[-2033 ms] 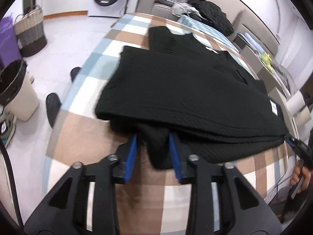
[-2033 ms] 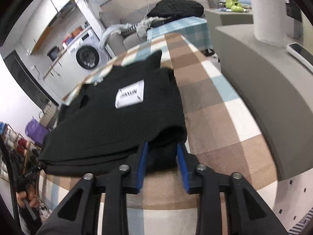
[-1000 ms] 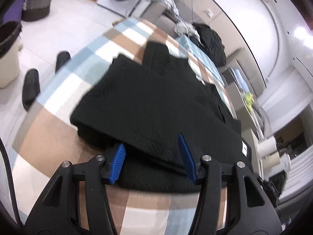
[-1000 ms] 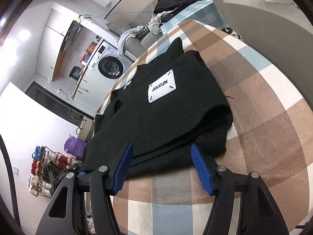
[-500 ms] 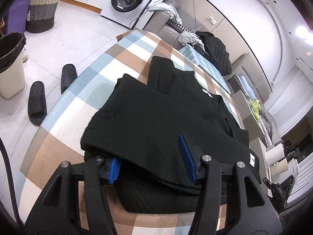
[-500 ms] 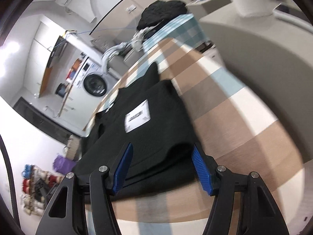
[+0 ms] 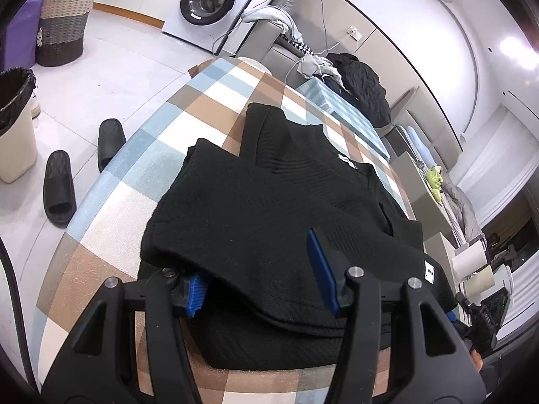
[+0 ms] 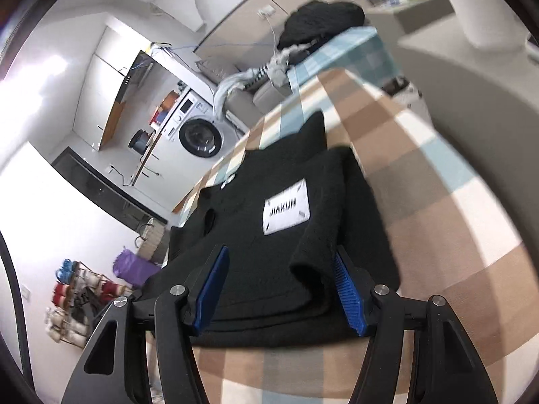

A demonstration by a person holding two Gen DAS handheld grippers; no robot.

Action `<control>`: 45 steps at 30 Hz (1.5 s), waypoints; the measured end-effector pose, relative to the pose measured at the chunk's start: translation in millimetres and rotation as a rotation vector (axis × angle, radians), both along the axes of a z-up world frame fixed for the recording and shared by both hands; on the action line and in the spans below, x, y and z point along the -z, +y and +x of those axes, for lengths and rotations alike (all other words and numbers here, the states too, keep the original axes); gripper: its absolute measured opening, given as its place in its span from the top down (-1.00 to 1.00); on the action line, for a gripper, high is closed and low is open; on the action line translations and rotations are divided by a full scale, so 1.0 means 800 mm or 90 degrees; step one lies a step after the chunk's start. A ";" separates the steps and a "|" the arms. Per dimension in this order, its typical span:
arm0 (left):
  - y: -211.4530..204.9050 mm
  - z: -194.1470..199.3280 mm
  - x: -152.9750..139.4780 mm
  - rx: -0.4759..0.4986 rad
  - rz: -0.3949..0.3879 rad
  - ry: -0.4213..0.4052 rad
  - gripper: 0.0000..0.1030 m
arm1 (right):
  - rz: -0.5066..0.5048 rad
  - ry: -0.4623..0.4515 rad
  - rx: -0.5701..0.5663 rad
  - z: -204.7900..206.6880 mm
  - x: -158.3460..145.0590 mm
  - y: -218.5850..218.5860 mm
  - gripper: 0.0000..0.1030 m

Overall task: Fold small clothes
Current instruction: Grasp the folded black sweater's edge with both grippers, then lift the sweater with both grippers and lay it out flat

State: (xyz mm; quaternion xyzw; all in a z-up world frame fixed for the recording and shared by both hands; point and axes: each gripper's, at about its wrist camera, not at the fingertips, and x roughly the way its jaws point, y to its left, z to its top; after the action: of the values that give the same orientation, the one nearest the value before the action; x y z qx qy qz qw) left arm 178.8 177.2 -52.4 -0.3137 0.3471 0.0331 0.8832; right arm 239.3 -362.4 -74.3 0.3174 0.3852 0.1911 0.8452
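Observation:
A black knit sweater (image 7: 269, 208) lies folded over itself on the checked table (image 7: 141, 155), with a white label patch (image 8: 286, 207) on top near its right end. My left gripper (image 7: 259, 276) is open. Its left blue pad sits under the upper fold's near edge and its right pad rests above the cloth. My right gripper (image 8: 283, 286) is open too, its pads (image 8: 212, 281) spread either side of the sweater's (image 8: 256, 235) near right corner, over the cloth.
A washing machine (image 7: 209, 1), a woven basket (image 7: 64, 23), a lined bin (image 7: 13, 118) and black slippers (image 7: 60, 185) are on the floor to the left. A grey sofa arm (image 8: 471, 107) borders the table on the right. More clothes (image 7: 360, 84) lie beyond the table.
Both grippers let go of the sweater's near edge and opened wide. They then moved forward over the folded cloth, the left pad slipping under the top layer.

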 end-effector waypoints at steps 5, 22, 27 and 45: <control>0.005 0.006 0.014 -0.006 -0.005 0.033 0.06 | -0.021 0.036 0.008 0.006 0.022 0.008 -0.15; 0.027 0.067 -0.059 -0.015 0.036 -0.066 0.95 | -0.030 -0.037 0.052 0.078 -0.053 0.009 0.91; 0.043 0.131 -0.083 -0.010 0.042 -0.073 0.95 | -0.046 -0.045 0.062 0.141 -0.077 0.017 0.91; 0.088 0.275 -0.027 -0.033 0.110 0.045 -0.27 | -0.120 0.055 0.111 0.293 -0.040 -0.002 0.21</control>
State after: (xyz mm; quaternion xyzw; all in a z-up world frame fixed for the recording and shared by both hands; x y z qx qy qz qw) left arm 398.6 247.6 -30.6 -0.2437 0.3659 0.0971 0.8929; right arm 473.3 -363.9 -42.0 0.2766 0.4084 0.0660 0.8674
